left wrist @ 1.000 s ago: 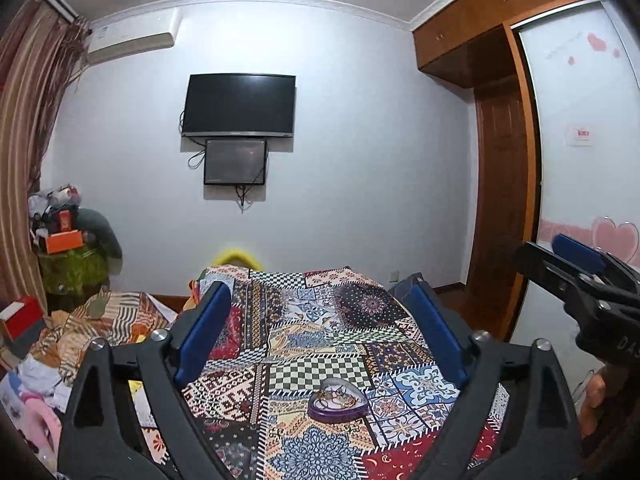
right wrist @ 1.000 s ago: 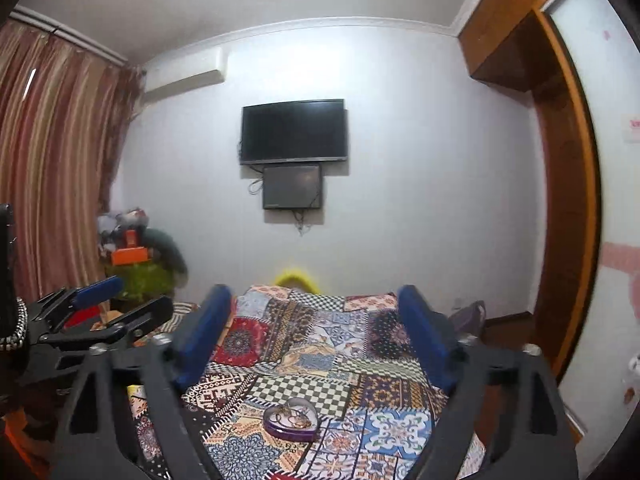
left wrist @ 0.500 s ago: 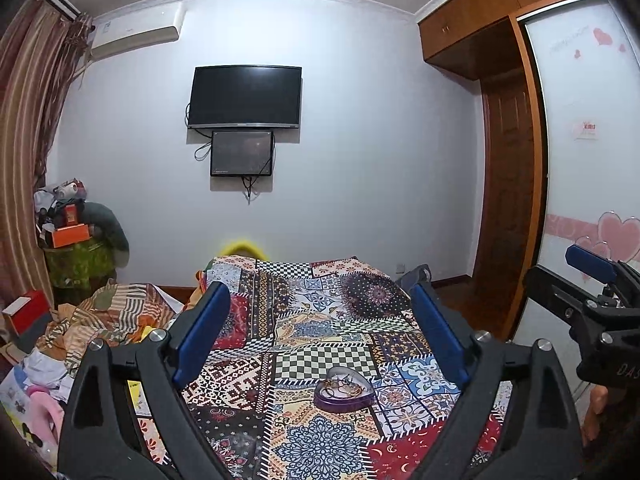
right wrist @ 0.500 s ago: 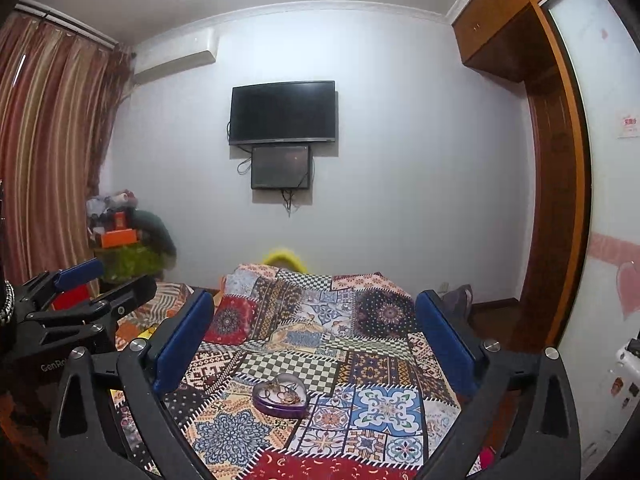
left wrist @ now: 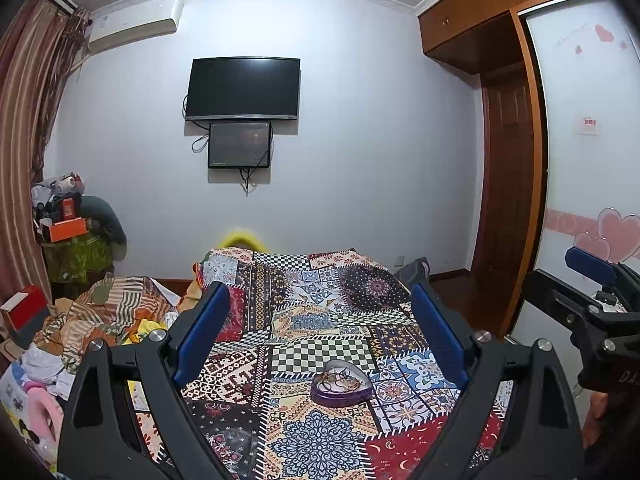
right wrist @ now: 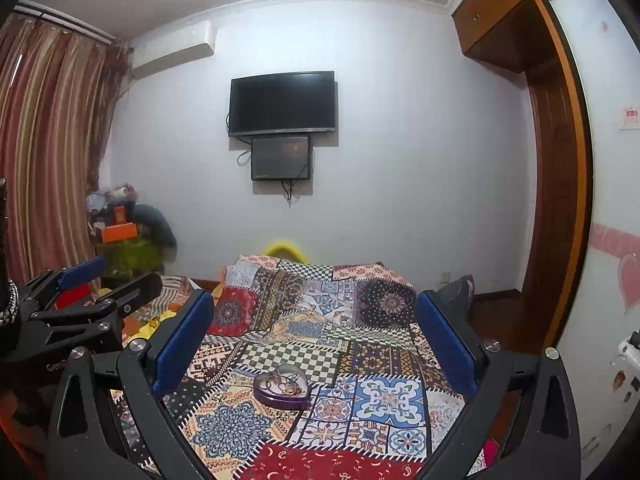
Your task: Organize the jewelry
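Low in the centre of both views, a heart-shaped purple tin [left wrist: 341, 384] sits on the patchwork quilt [left wrist: 320, 320], lid off, with a tangle of jewelry [left wrist: 339, 378] inside; individual pieces are too small to tell apart. Quilt surface lies bare on every side of the tin. The quilt's right edge falls toward dark floor below a wooden door [left wrist: 506, 200]; its left edge borders a heap of striped bedding [left wrist: 108, 312].

The left gripper [left wrist: 320, 336] hangs above the near end of the quilt, jaws spread wide and gripping nothing, the tin showing between them in the lower middle of the frame and well apart from both blue pads [left wrist: 204, 332]. The right gripper [right wrist: 314, 344] is likewise spread wide with nothing between its fingers, the tin framed slightly left of centre. Each tool appears at the edge of the other's view, the right one at the far right of the left view, the left one at the far left of the right view; they are apart from each other.

A dark television [left wrist: 244, 88] is mounted on the far wall, upper centre
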`<control>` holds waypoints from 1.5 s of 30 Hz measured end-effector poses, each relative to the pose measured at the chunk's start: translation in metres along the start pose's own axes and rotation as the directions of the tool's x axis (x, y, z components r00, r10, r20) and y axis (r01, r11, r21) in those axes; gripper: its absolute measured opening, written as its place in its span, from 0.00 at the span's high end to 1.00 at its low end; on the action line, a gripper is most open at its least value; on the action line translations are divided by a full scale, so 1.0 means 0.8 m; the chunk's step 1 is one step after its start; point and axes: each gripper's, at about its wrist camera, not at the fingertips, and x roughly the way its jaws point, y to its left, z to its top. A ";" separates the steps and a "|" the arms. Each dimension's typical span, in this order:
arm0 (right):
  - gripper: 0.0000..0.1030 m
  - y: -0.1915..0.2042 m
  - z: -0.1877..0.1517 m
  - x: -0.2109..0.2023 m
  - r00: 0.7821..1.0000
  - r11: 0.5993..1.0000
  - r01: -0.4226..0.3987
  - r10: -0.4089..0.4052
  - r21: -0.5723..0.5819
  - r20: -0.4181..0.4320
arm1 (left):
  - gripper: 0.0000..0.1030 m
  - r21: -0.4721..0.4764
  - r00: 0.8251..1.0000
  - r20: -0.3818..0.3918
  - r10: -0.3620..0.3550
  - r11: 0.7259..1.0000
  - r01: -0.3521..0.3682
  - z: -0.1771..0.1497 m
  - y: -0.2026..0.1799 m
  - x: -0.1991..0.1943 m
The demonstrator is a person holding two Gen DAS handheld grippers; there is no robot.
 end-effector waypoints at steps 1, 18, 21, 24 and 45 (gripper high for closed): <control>0.03 0.000 0.000 0.000 1.000 1.000 0.000 0.000 -0.001 -0.001 | 0.11 0.000 1.000 -0.001 0.000 1.000 0.000 0.000 0.000 0.000; 0.03 -0.001 0.003 0.001 1.000 1.000 -0.002 0.002 0.005 -0.011 | 0.11 -0.021 1.000 -0.017 -0.013 1.000 0.013 -0.001 0.006 0.008; 0.03 -0.001 0.004 0.000 1.000 1.000 -0.001 0.001 0.005 -0.010 | 0.11 -0.021 1.000 -0.018 -0.014 1.000 0.013 -0.002 0.007 0.008; 0.03 -0.001 0.004 0.000 1.000 1.000 -0.001 0.001 0.006 -0.011 | 0.11 -0.022 1.000 -0.018 -0.015 1.000 0.014 -0.002 0.007 0.008; 0.03 -0.005 0.005 0.001 1.000 1.000 0.008 -0.008 0.010 -0.011 | 0.11 -0.015 0.998 -0.040 -0.050 0.999 0.050 -0.005 0.002 0.015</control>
